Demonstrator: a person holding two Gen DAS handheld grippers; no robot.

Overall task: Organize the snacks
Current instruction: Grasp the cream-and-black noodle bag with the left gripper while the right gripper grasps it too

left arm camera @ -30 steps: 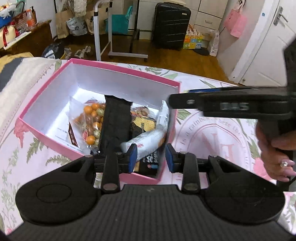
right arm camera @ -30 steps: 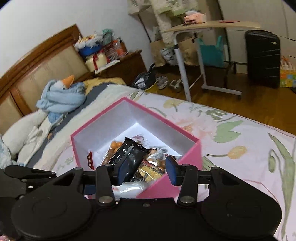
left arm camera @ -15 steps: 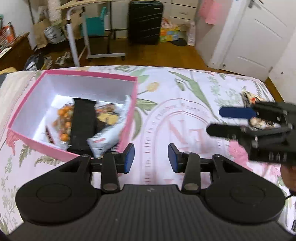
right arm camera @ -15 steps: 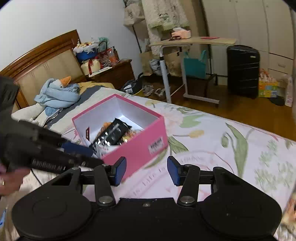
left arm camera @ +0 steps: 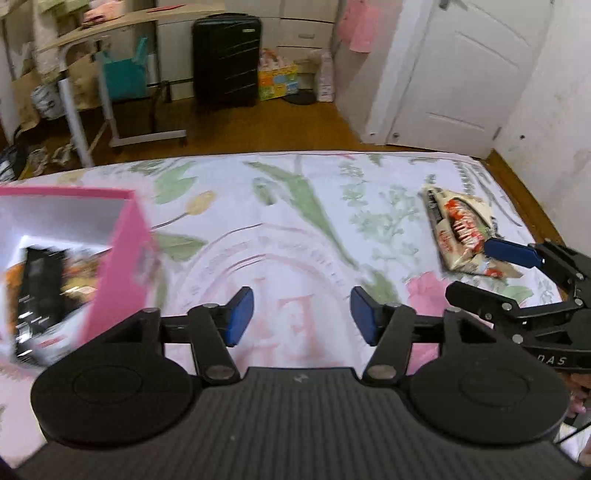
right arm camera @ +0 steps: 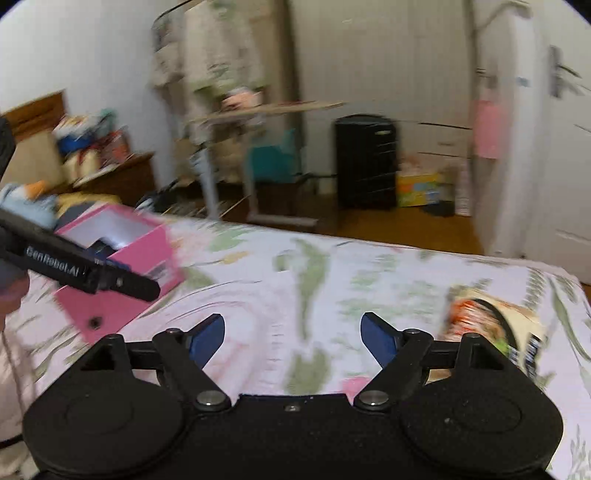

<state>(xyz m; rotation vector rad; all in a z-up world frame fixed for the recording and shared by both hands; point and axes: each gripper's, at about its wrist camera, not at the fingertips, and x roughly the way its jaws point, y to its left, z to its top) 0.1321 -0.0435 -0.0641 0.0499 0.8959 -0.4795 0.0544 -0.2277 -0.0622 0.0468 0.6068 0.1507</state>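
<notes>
Bare floral bedspread [left arm camera: 295,229] between pink box [left arm camera: 122,266] and snack packet [left arm camera: 458,229], nothing blocking the way

Setting: bedroom in a private home. Evidence: bed spread with a white floral-print sheet [left arm camera: 295,206]; brown wooden headboard [right arm camera: 35,110] against the wall; dark wooden bedside cabinet [right arm camera: 122,181] heaped with bags and oddments; black hard-shell ribbed suitcase [left arm camera: 226,61] standing on the brown wooden floor [left arm camera: 258,125]; white panelled door [left arm camera: 465,70]; pale-topped rolling side table on a white metal frame [left arm camera: 110,22]; pink garment [right arm camera: 487,129] hanging near the door.
</notes>
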